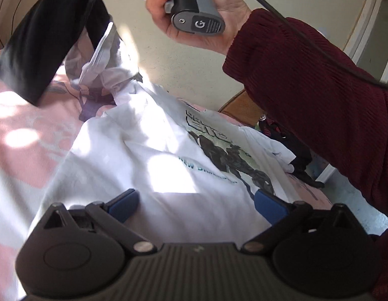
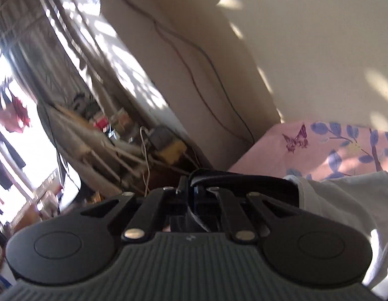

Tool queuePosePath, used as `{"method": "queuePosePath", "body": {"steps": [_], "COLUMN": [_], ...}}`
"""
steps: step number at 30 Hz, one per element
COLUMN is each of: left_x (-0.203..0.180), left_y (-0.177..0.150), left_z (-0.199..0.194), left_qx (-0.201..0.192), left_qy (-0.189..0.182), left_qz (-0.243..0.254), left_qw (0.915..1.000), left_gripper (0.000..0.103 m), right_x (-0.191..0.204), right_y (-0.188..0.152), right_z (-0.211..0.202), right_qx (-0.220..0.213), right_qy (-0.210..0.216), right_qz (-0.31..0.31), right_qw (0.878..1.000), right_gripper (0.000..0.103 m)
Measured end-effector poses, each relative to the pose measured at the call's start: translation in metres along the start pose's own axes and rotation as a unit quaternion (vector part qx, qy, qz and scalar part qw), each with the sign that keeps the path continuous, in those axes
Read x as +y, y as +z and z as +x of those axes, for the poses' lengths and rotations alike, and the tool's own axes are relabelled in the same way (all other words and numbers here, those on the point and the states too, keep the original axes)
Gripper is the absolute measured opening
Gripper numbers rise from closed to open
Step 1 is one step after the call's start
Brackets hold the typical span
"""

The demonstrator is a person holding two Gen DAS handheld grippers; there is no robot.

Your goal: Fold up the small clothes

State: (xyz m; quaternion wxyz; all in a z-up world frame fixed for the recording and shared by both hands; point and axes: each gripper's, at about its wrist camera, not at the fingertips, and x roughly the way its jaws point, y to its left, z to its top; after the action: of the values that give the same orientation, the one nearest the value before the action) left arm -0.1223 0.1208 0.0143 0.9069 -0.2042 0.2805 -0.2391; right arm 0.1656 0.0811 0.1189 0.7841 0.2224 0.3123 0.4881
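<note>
1. In my right hand-held gripper [image 2: 191, 190] I am holding a black garment [image 1: 43, 37]; the jaws are pressed together on a fold of its dark cloth, and the rest is hanging down above the bed [image 1: 23, 130].
2. My left hand-held gripper [image 1: 196, 205] is standing with its blue pads [image 1: 123, 205] apart and empty, hovering over a white printed T-shirt [image 1: 133, 145] that is lying spread on the bed.
3. I am judging both pieces as light, soft and limp. They are not fragile, but they are sagging and slipping easily, so a pinch at a hem, a shoulder or a corner seems safest, with some cloth doubled between the pads.
4. The T-shirt is wrinkled near the neck, next to a crumpled pale cloth [image 1: 103, 67].
5. For room, the pink sheet on the left side is lying free, so I am thinking the black piece can be laid there.
6. The wall [image 1: 189, 65] is closing the far side, and the bed edge with dark clutter [image 1: 299, 160] is close on the right, so wide swings there look risky.
</note>
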Motion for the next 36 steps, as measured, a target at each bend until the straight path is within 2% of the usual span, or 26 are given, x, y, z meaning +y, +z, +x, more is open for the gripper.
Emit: {"method": "queuePosePath", "body": {"steps": [5, 8, 11, 12, 13, 14, 15, 17, 20, 22, 24, 27, 29, 31, 32, 33, 34, 35, 36], "left_x": [0.01, 0.011, 0.007, 0.004, 0.002, 0.001, 0.0, 0.0, 0.005, 0.013, 0.029, 0.052, 0.06, 0.063, 0.064, 0.066, 0.067, 0.068, 0.069], "left_y": [0.005, 0.019, 0.033, 0.038, 0.043, 0.049, 0.056, 0.074, 0.106, 0.129, 0.148, 0.168, 0.175, 0.174, 0.171, 0.167, 0.162, 0.156, 0.152], "left_z": [-0.002, -0.006, -0.015, -0.015, -0.016, -0.016, -0.015, -0.009, 0.013, 0.035, 0.056, 0.084, 0.102, 0.119, 0.126, 0.133, 0.139, 0.144, 0.147], "left_qx": [-0.004, -0.013, -0.031, -0.035, -0.04, -0.044, -0.047, -0.053, -0.042, -0.037, -0.04, -0.069, -0.095, -0.111, -0.115, -0.114, -0.109, -0.101, -0.093], "left_qy": [-0.026, -0.043, -0.046, -0.045, -0.044, -0.043, -0.04, -0.027, 0.026, 0.072, 0.098, 0.116, 0.122, 0.123, 0.119, 0.116, 0.114, 0.119, 0.129], "left_qz": [-0.036, -0.054, -0.045, -0.042, -0.038, -0.034, -0.03, -0.028, -0.045, -0.075, -0.123, -0.194, -0.219, -0.236, -0.239, -0.237, -0.23, -0.215, -0.201], "left_qw": [0.999, 0.9975, 0.9974, 0.9975, 0.9975, 0.9975, 0.9976, 0.9979, 0.9978, 0.9939, 0.9867, 0.9717, 0.9634, 0.9575, 0.9568, 0.9577, 0.9603, 0.9642, 0.9665], "left_gripper": [0.103, 0.103, 0.103, 0.103, 0.103, 0.103, 0.103, 0.103, 0.103, 0.103, 0.103, 0.103, 0.103, 0.103, 0.103, 0.103, 0.103, 0.103, 0.102], "right_x": [-0.039, -0.069, -0.113, -0.132, -0.148, -0.164, -0.175, -0.19, -0.19, -0.178, -0.162, -0.139, -0.135, -0.141, -0.148, -0.155, -0.161, -0.165, -0.168], "right_y": [0.012, 0.011, -0.007, -0.021, -0.035, -0.051, -0.064, -0.083, -0.091, -0.085, -0.076, -0.064, -0.059, -0.057, -0.059, -0.059, -0.061, -0.059, -0.055], "right_z": [-0.056, -0.107, -0.171, -0.192, -0.206, -0.219, -0.229, -0.252, -0.276, -0.273, -0.256, -0.205, -0.166, -0.128, -0.112, -0.1, -0.094, -0.096, -0.114], "right_qx": [-0.019, -0.068, -0.127, -0.13, -0.117, -0.1, -0.09, -0.084, -0.109, -0.105, -0.085, -0.05, -0.022, 0.004, 0.021, 0.041, 0.061, 0.056, 0.018], "right_qy": [-0.041, -0.051, -0.067, -0.079, -0.105, -0.152, -0.202, -0.273, -0.313, -0.311, -0.294, -0.251, -0.231, -0.236, -0.243, -0.251, -0.26, -0.266, -0.259], "right_qz": [0.021, 0.039, 0.091, 0.108, 0.12, 0.13, 0.13, 0.11, 0.079, 0.035, -0.018, -0.098, -0.122, -0.129, -0.129, -0.129, -0.127, -0.122, -0.11], "right_qw": [0.999, 0.996, 0.985, 0.982, 0.98, 0.975, 0.967, 0.952, 0.94, 0.944, 0.952, 0.962, 0.965, 0.963, 0.961, 0.959, 0.955, 0.955, 0.959], "right_gripper": [0.008, 0.009, 0.015, 0.021, 0.052, 0.079, 0.079, 0.075, 0.071, 0.07, 0.069, 0.069, 0.069, 0.068, 0.064, 0.055, 0.018, 0.007, 0.007]}}
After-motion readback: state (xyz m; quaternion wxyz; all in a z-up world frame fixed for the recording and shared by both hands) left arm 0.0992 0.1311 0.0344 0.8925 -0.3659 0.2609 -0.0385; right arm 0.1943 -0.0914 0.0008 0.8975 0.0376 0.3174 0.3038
